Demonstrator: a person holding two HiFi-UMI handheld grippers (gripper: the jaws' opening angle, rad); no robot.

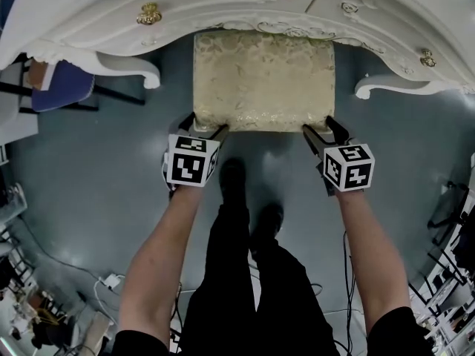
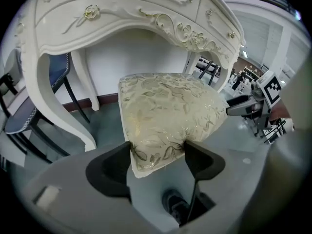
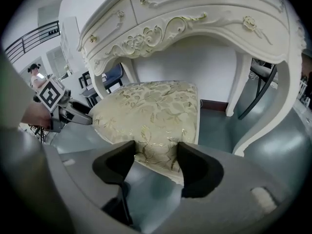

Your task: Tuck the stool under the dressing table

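The stool [image 1: 263, 80], a rectangular seat padded in cream-and-gold floral cloth, stands on the grey floor with its far edge under the white carved dressing table [image 1: 223, 6]. My left gripper [image 1: 204, 127] is shut on the stool's near left corner. In the left gripper view its jaws press both sides of the stool [image 2: 165, 111] cushion corner. My right gripper [image 1: 323, 128] is shut on the near right corner. The right gripper view shows its pads squeezing the stool [image 3: 151, 111] cushion below the dressing table [image 3: 195, 13].
The table's curved legs [image 1: 141, 69] [image 1: 386, 87] flank the stool on either side. A blue-seated chair [image 1: 63, 87] sits at the left. The person's shoes [image 1: 234, 176] stand just behind the stool. Cables [image 1: 111, 280] and equipment [image 1: 453, 221] lie at the floor's edges.
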